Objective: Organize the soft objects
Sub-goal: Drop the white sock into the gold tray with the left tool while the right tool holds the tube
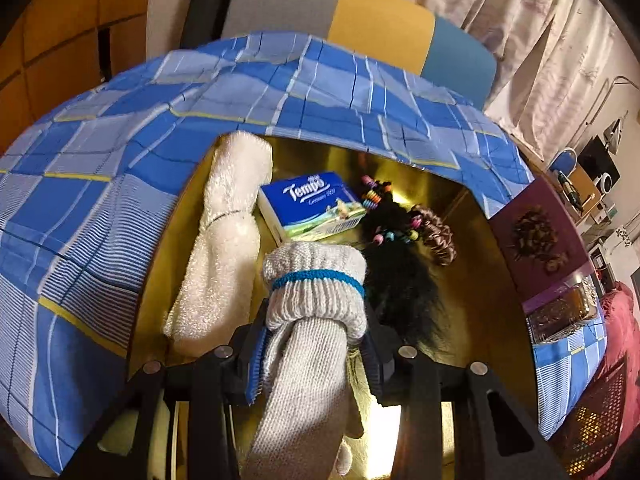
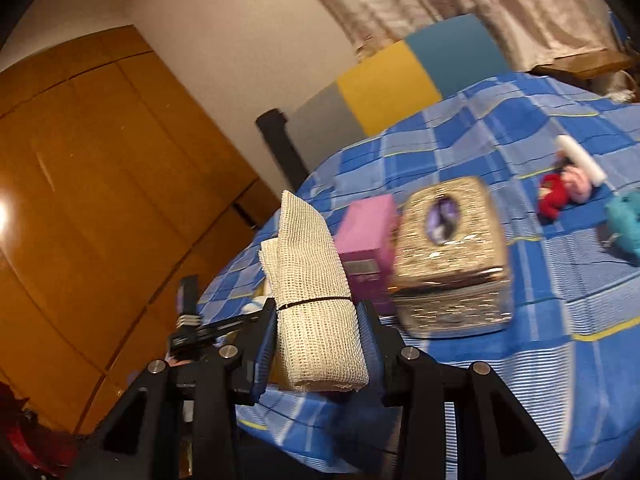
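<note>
My left gripper [image 1: 314, 354] is shut on a rolled grey knit glove [image 1: 312, 304] tied with a blue band, held over a gold-lined box [image 1: 472, 216]. In the box lie a rolled white towel [image 1: 224, 240], a blue Tempo tissue pack [image 1: 312, 204], a black furry piece [image 1: 400, 284], beaded hair ties [image 1: 376, 196] and a brown scrunchie [image 1: 434, 236]. My right gripper [image 2: 318, 344] is shut on a rolled cream mesh cloth [image 2: 316, 300] bound with a black band, held above the bed's edge.
The blue checked bedspread [image 2: 540, 320] carries a pink box [image 2: 366, 236], a gold patterned tissue box [image 2: 452, 256], a red soft toy [image 2: 554, 196], a white roll [image 2: 580, 156] and a teal toy [image 2: 628, 224]. A purple lid [image 1: 536, 236] stands right of the box. A wooden wardrobe [image 2: 80, 200] stands left.
</note>
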The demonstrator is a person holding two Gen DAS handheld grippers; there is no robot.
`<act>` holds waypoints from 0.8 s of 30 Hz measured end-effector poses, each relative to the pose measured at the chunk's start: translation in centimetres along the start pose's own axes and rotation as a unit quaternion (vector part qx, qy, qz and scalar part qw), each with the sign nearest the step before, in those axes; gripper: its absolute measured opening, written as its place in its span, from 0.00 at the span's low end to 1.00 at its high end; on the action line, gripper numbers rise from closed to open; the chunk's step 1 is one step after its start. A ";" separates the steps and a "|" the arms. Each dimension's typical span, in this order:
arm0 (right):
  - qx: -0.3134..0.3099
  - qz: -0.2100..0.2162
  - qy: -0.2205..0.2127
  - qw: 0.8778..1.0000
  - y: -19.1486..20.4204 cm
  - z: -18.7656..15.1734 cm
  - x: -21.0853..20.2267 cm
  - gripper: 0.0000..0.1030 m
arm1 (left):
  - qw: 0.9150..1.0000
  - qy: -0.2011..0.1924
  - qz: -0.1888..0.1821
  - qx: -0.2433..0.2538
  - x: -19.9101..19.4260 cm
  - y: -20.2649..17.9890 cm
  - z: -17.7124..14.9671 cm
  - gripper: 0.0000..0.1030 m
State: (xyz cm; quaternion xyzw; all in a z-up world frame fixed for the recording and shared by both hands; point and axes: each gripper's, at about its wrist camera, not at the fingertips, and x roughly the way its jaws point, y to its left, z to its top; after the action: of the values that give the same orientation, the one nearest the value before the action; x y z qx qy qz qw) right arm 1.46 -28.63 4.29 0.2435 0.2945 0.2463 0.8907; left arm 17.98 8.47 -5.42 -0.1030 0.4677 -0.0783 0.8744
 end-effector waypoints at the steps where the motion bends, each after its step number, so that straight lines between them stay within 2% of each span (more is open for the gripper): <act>1: -0.003 0.004 0.004 1.000 0.4 -0.1 0.5 0.39 | 1.000 0.004 -0.003 -0.007 0.3 0.3 0.2 0.40; 5: -0.006 0.013 0.020 1.000 1.4 -0.7 2.1 0.39 | 1.000 0.014 0.004 -0.023 0.9 0.7 0.8 0.48; 8: -0.003 0.018 0.033 0.999 1.8 -1.0 3.4 0.39 | 1.000 0.008 0.003 -0.026 0.3 1.0 0.7 0.56; 12: -0.006 0.022 0.049 0.999 2.2 -1.5 4.7 0.39 | 0.999 -0.020 -0.014 -0.040 -2.0 1.6 0.0 0.57; 16: -0.014 0.017 0.076 0.997 2.6 -1.8 6.6 0.39 | 0.994 -0.067 -0.011 -0.082 -4.7 2.9 -0.8 0.57; 19: -0.026 0.014 0.092 0.995 3.2 -2.0 7.7 0.39 | 0.991 -0.094 0.006 -0.093 -6.4 3.6 -0.9 0.57; 24: -0.059 -0.010 0.127 0.990 4.1 -2.1 9.9 0.39 | 0.992 -0.097 0.040 -0.073 -7.6 3.6 0.0 0.57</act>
State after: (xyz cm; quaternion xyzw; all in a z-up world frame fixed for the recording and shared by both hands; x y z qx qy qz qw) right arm 5.89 -19.10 1.15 0.1542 0.3924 0.2828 0.8616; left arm 13.89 13.71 -0.23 -0.1547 0.3893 0.0017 0.9080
